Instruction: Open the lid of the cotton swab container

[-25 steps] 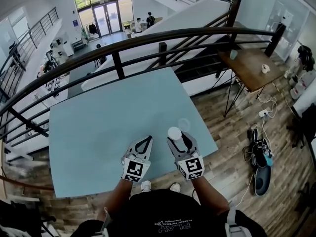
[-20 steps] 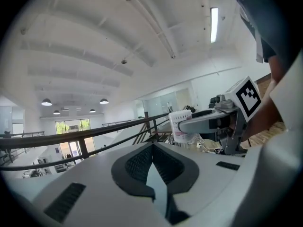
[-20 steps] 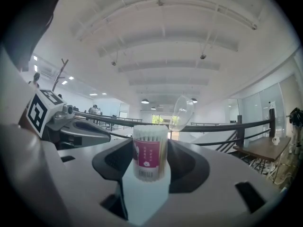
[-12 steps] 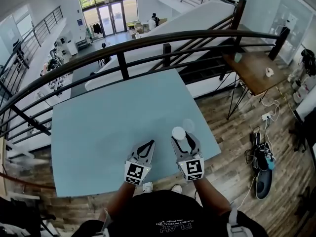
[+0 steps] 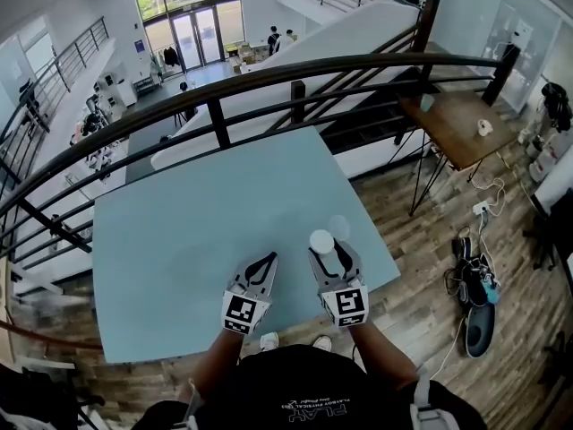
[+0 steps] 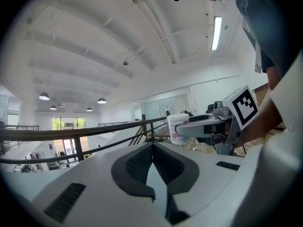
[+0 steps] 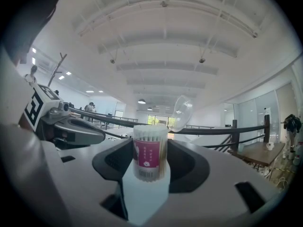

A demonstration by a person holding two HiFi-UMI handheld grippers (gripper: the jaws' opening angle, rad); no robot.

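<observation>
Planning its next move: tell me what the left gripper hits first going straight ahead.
Probably the railing beyond the table; the left gripper aims left of the cotton swab container. Depth unclear.

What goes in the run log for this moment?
right gripper: shut on swab container | lid: open, tipped up, swabs exposed | left gripper: shut, empty, beside the right one

We see a pale blue-green table (image 5: 179, 240), a black railing (image 5: 269, 83) and a brown, plank-patterned floor (image 5: 421, 267). The container (image 7: 150, 152) is clear, with a pink label and white swab tips; its lid (image 7: 182, 112) is transparent. The left gripper (image 5: 269, 260) and the right gripper (image 5: 324, 251) are light grey, with black pads (image 6: 137, 167) and black-and-white square markers (image 5: 240, 312).
</observation>
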